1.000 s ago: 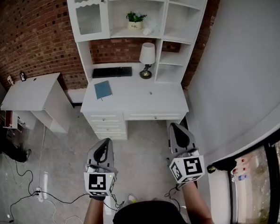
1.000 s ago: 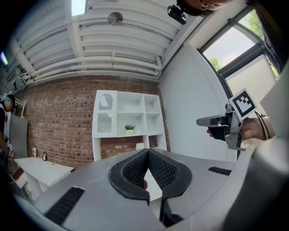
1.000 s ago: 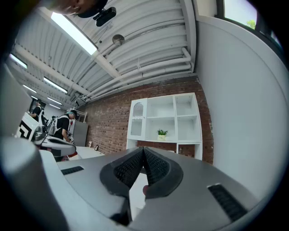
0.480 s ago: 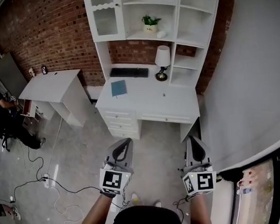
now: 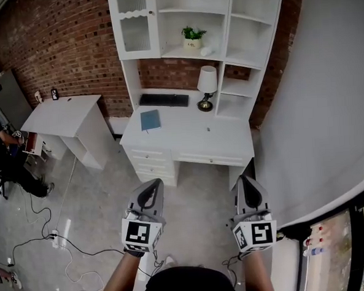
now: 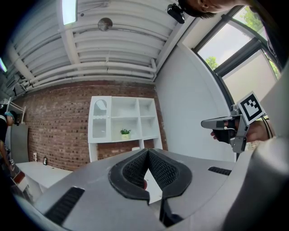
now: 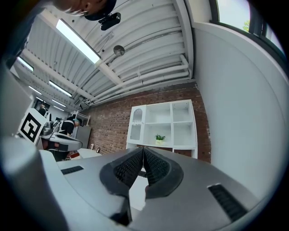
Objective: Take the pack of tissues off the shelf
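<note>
Both the left tongs (image 5: 155, 183) and right tongs (image 5: 244, 179) are closed on nothing, pointed toward the table (image 5: 187, 135), apparently for the approach; the pack of tissues (image 5: 206, 50) lies far off on the shelf (image 5: 171, 52) beside the plant (image 5: 192, 35).

My left gripper (image 5: 155, 185) and right gripper (image 5: 245, 181) are matching wedge-shaped tools with smooth, light grey shells that taper toward the tip. Each has two jaws lined with black pads (image 6: 162, 169) in a fine mesh texture, set inside a raised dark rim. Narrow black slotted vents (image 6: 63, 205) sit in the shell on either side of the jaws. At the back of each gripper is a white cube (image 5: 141, 235) printed with black square markers. My right hand (image 6: 223, 134) wears a black glove on the handle.
</note>
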The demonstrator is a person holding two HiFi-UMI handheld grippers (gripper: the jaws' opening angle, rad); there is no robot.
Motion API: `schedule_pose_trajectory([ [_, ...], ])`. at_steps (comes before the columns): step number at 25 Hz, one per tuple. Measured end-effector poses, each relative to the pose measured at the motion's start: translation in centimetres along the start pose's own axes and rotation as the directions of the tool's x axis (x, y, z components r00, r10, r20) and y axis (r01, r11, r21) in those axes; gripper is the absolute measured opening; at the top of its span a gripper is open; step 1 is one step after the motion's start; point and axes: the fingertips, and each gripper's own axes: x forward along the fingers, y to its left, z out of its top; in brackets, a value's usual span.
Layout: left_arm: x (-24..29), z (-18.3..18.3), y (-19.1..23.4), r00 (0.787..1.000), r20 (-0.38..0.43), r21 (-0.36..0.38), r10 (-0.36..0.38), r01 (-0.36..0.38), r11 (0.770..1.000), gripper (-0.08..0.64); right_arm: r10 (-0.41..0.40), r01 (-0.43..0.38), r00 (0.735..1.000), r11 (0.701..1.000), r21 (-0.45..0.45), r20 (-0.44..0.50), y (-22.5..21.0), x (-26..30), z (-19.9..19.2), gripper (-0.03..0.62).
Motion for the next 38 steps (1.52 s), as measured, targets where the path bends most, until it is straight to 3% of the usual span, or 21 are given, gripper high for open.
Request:
schedule_pose_trajectory([
  [4,-0.1,-0.3,0.6,1.0,-0.004,-0.001,0.004,-0.004,1.0,0.005,0.003,-0.003,1.0,1.0,-0.013,0.005,0.4,0.7,0.2,0.005],
  [5,-0.1,-0.3,0.7,1.0,-0.004,-0.002,0.006,-0.006,1.0,0.005,0.008,-0.008,1.0,1.0,-0.014,0.005,0.6,1.0,0.2,0.035],
  [6,-0.1,-0.4,0.9,1.0,-0.005,-0.003,0.008,-0.008,1.0,0.005,0.015,-0.015,1.0,1.0,-0.011,0.007,0.8,1.3,0.2,0.125],
  [7,-0.2,-0.4,1.1,1.0,-0.007,-0.004,0.008,-0.008,1.0,0.005,0.022,-0.022,1.0,1.0,-0.005,0.009,1.0,1.5,0.2,0.176],
  [11,-0.7,-0.5,1.9,1.0,-0.015,-0.009,-0.001,0.001,1.0,0.005,0.046,-0.046,0.998,0.999,0.01,0.032,2.2,2.2,0.9,0.294],
  [14,-0.9,-0.3,2.9,1.0,-0.007,-0.015,-0.001,0.001,1.0,0.005,0.015,-0.015,0.999,1.0,-0.003,0.045,2.4,2.7,1.8,0.353],
  [22,-1.7,-2.1,5.9,1.0,-0.015,-0.048,0.023,-0.023,0.999,0.005,0.036,-0.036,0.999,0.999,-0.024,0.008,4.7,4.7,0.6,0.359],
  [25,-1.0,-2.7,6.1,1.0,-0.004,-0.096,0.002,-0.002,0.995,0.005,0.034,-0.034,0.999,0.999,-0.013,-0.008,5.3,5.8,0.2,0.359],
  [29,-1.0,-2.7,6.7,0.999,0.008,-0.085,-0.041,0.042,0.996,0.005,0.032,-0.033,0.999,0.999,-0.038,-0.024,7.7,7.1,0.0,0.359],
  [33,-1.5,-3.7,8.1,0.998,0.006,-0.112,-0.064,0.064,0.992,0.005,0.014,-0.016,0.999,0.999,-0.032,-0.049,9.1,8.3,-0.8,0.359],
  [38,-1.3,-4.8,9.9,0.997,0.015,-0.13,-0.077,0.079,0.988,0.005,-0.062,0.056,0.996,0.993,-0.101,-0.056,7.9,8.4,-0.1,0.357],
])
